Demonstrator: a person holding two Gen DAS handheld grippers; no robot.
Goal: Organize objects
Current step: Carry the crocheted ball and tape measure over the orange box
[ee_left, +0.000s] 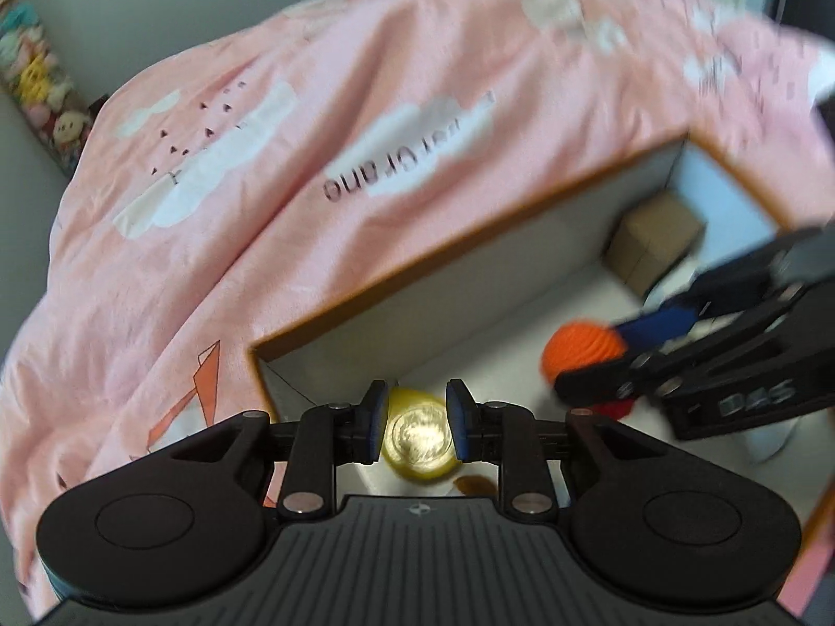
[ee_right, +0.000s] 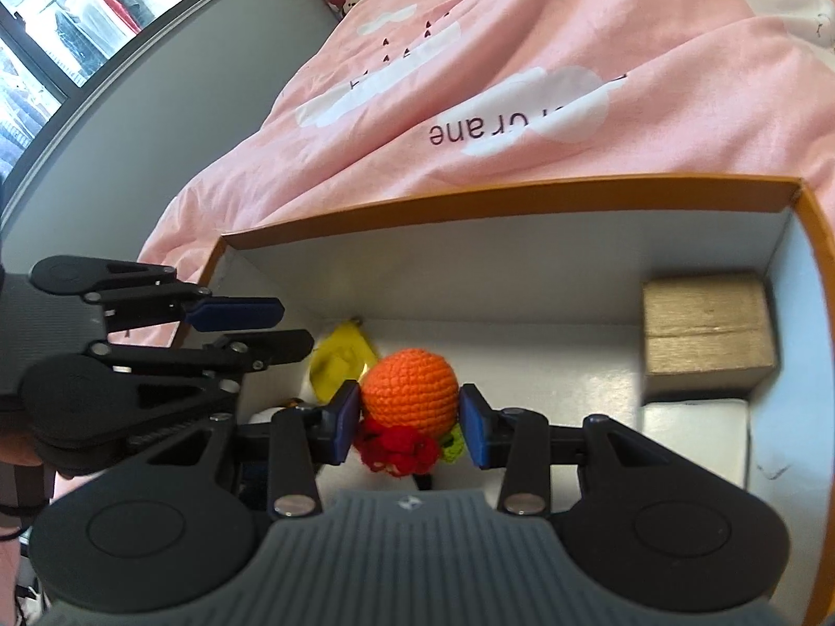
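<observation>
Right wrist view: right claw point(ee_right: 409, 425) clamps the soft, light crochet orange point(ee_right: 409, 391) across its middle; left claw point(ee_left: 416, 420), jaws parted, straddles a yellow ball point(ee_left: 417, 435).

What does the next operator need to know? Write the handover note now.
Left gripper: open, jaws narrowly apart, above the yellow object lying in the box.
Right gripper: shut on the orange crocheted ball, inside the box, over the red crochet piece.
Already in the box: the yellow object, the red piece, the brown block in the far right corner, the white box beside it.
Left: probably set the ball down, let go, lift both grippers out.
</observation>
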